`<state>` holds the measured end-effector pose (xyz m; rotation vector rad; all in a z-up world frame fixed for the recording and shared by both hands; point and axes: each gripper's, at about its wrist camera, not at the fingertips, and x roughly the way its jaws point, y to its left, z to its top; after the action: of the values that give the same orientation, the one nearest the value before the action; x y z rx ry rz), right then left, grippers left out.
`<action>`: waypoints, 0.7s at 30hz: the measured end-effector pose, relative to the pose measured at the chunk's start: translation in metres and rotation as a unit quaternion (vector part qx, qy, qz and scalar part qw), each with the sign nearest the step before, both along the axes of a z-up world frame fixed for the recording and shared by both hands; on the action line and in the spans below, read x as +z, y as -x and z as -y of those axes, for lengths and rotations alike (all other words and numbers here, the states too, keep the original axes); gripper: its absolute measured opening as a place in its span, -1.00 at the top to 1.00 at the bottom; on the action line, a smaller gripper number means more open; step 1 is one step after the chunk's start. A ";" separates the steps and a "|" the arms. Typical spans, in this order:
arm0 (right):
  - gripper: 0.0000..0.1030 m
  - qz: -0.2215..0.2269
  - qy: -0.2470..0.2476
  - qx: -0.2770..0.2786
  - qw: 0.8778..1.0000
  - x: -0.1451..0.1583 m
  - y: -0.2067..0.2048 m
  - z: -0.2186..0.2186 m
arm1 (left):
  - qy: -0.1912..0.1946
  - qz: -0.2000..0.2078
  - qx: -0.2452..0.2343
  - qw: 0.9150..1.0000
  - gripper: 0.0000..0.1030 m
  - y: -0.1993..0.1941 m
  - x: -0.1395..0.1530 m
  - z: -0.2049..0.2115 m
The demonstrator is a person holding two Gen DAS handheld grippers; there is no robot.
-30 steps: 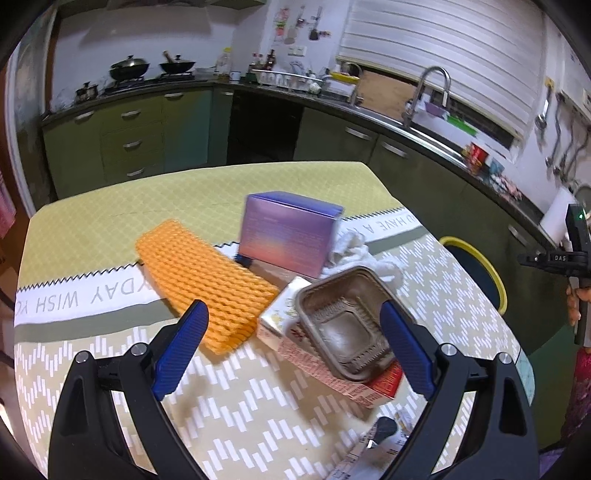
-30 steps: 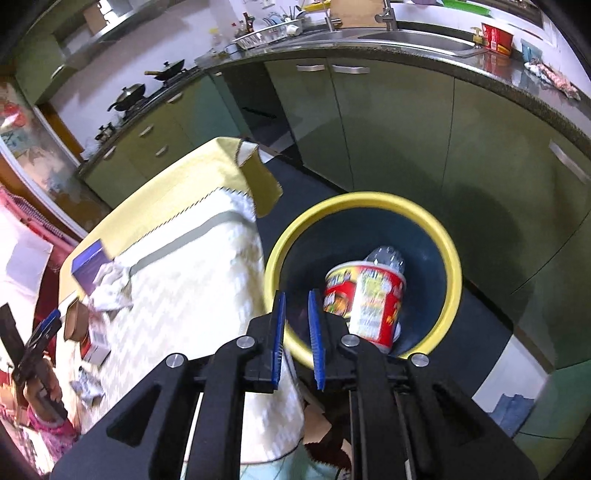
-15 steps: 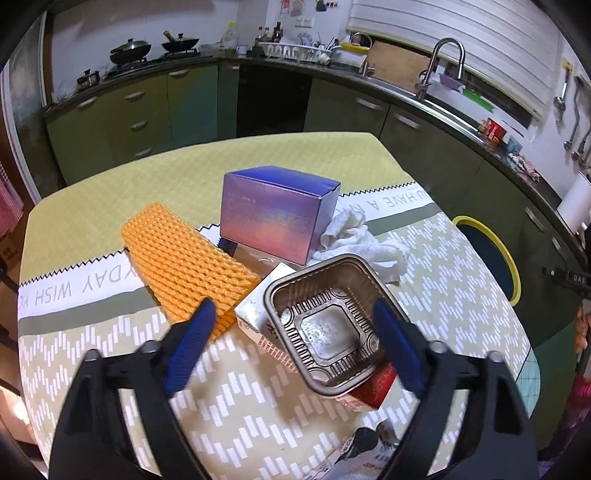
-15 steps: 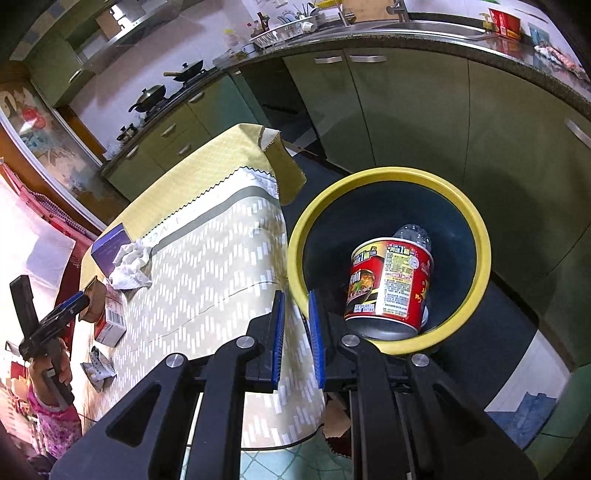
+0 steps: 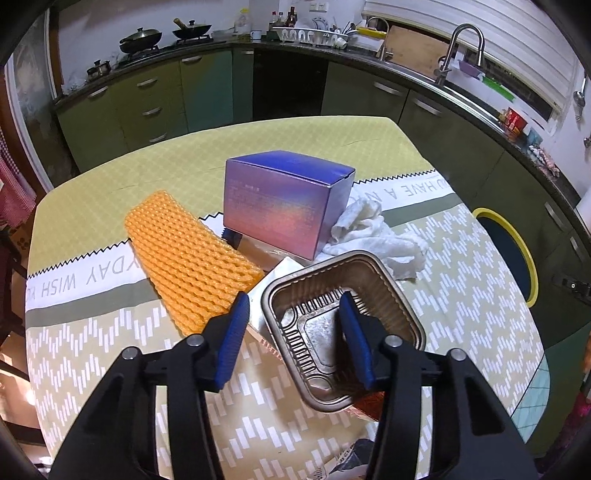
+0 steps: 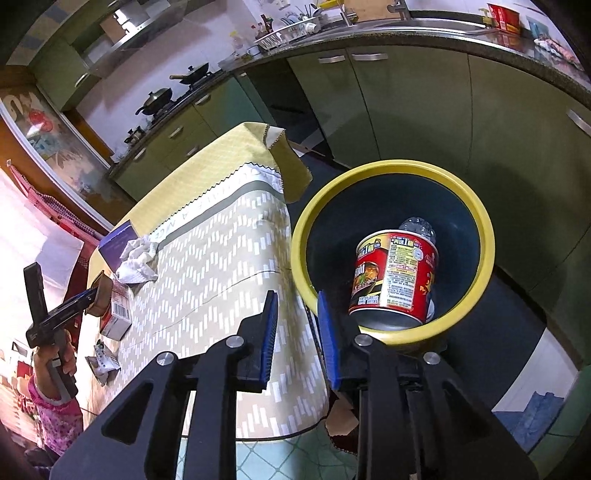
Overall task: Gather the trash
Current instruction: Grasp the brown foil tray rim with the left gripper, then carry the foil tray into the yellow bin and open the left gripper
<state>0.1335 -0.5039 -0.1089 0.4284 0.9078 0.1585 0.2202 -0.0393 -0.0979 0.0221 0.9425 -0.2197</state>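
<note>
1. Trash in reach: a brown ribbed plastic food tray (image 5: 341,325) lies tilted on small cartons on the table with the patterned yellow cloth (image 5: 110,347).
2. The left gripper (image 5: 293,317) straddles the tray's near-left wall, one finger outside and one inside, half closed and not yet pinching.
3. The right gripper (image 6: 295,325), jaws narrow and empty, hovers by the yellow-rimmed dark bin (image 6: 476,218), well apart across open tabletop.

Olive-green cabinets (image 5: 159,107) run in an L beneath a dark countertop (image 5: 424,74), with woks on the stove (image 5: 166,35) and a steel tap (image 5: 461,48) under white blinds (image 5: 480,26) (slats shut); the table (image 5: 92,206) wears a yellow-green patterned cloth, the floor (image 6: 258,458) pale teal tile
</note>
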 end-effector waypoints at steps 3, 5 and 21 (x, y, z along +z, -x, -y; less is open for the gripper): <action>0.53 0.002 0.000 0.002 1.000 0.002 0.002 -0.002 | -0.004 0.001 -0.001 1.000 0.39 0.001 0.000 0.000; 0.48 0.005 0.000 0.003 1.000 0.003 0.003 -0.003 | -0.006 0.000 -0.004 1.000 0.55 0.002 0.000 0.000; 0.46 0.008 0.006 0.009 1.000 0.006 0.007 -0.010 | -0.017 0.048 -0.024 0.998 0.91 0.020 0.024 0.004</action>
<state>0.1265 -0.4936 -0.1028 0.4079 0.8969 0.1726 0.2006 -0.0436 -0.0738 0.0858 0.8505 -0.2451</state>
